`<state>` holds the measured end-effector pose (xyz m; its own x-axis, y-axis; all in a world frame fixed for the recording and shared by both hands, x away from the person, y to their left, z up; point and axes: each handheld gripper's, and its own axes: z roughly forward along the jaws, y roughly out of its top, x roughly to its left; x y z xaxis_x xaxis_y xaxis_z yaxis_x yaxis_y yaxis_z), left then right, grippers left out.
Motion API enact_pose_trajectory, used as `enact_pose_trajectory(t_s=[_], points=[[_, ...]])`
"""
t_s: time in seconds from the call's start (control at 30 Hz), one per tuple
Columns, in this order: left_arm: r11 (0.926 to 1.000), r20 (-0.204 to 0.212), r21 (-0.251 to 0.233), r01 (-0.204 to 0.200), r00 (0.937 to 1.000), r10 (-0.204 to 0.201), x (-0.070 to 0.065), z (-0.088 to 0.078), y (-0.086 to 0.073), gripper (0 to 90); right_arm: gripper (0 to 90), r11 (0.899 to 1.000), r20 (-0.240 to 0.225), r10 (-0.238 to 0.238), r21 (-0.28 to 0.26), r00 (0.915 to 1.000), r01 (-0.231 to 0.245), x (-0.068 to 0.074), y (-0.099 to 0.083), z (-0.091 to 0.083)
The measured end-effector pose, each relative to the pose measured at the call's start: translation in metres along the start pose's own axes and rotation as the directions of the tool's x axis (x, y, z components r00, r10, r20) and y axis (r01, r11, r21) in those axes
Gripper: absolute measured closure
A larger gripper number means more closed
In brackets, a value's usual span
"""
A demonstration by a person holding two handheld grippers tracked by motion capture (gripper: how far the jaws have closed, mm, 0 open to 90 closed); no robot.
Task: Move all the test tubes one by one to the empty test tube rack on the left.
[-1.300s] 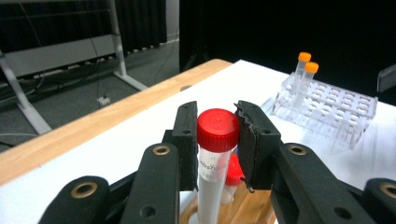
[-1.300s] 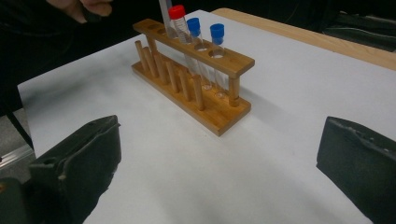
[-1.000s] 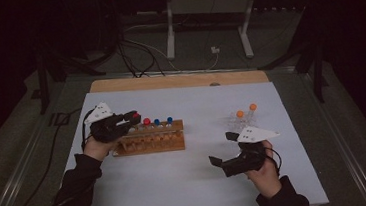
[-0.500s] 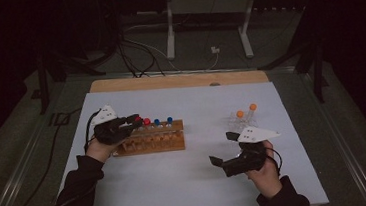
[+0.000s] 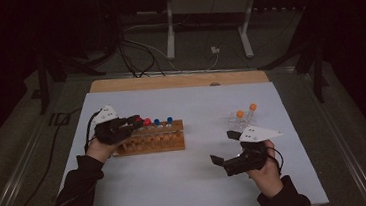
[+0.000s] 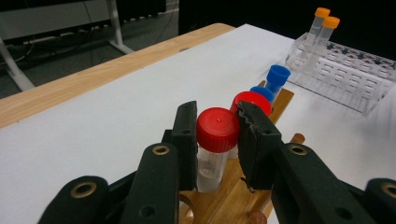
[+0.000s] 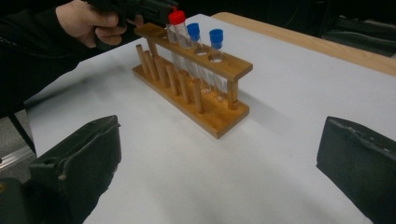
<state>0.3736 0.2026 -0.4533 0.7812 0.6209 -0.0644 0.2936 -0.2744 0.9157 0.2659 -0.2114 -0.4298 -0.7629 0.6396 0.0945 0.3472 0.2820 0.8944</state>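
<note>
Wooden rack point(image 5: 150, 141) on white-covered table point(image 5: 188, 183), left gripper point(image 6: 215, 135) clamped on red-capped tube point(image 6: 216, 140) seated at rack's end, right gripper point(image 5: 225, 149) idle and wide open; tilted pull likely to jam tube, lifting rack.

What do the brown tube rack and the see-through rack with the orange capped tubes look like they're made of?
The brown rack looks like wood with a light varnish: warm honey colour, faint grain, round dowel posts, a slight sheen. The clear rack looks like glossy transparent plastic, maybe acrylic: the white table shows through its walls and its edges catch the light.
</note>
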Motion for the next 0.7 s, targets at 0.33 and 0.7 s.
enact_pose_trajectory(t_s=[0.33, 0.7], points=[[0.9988, 0.02, -0.044, 0.023, 0.9996, -0.022, -0.006, -0.015, 0.009, 37.9, 0.0, 0.996, 0.043, -0.064, -0.067, 0.9971, 0.066, -0.011, 0.009, -0.014], [0.9998, 0.088, -0.019, 0.003, 0.9961, -0.001, -0.032, -0.032, 0.008, 1.6, 7.8, 0.998, 0.176, 0.0, -0.069, 0.9844, 0.012, -0.052, 0.008, -0.036]])
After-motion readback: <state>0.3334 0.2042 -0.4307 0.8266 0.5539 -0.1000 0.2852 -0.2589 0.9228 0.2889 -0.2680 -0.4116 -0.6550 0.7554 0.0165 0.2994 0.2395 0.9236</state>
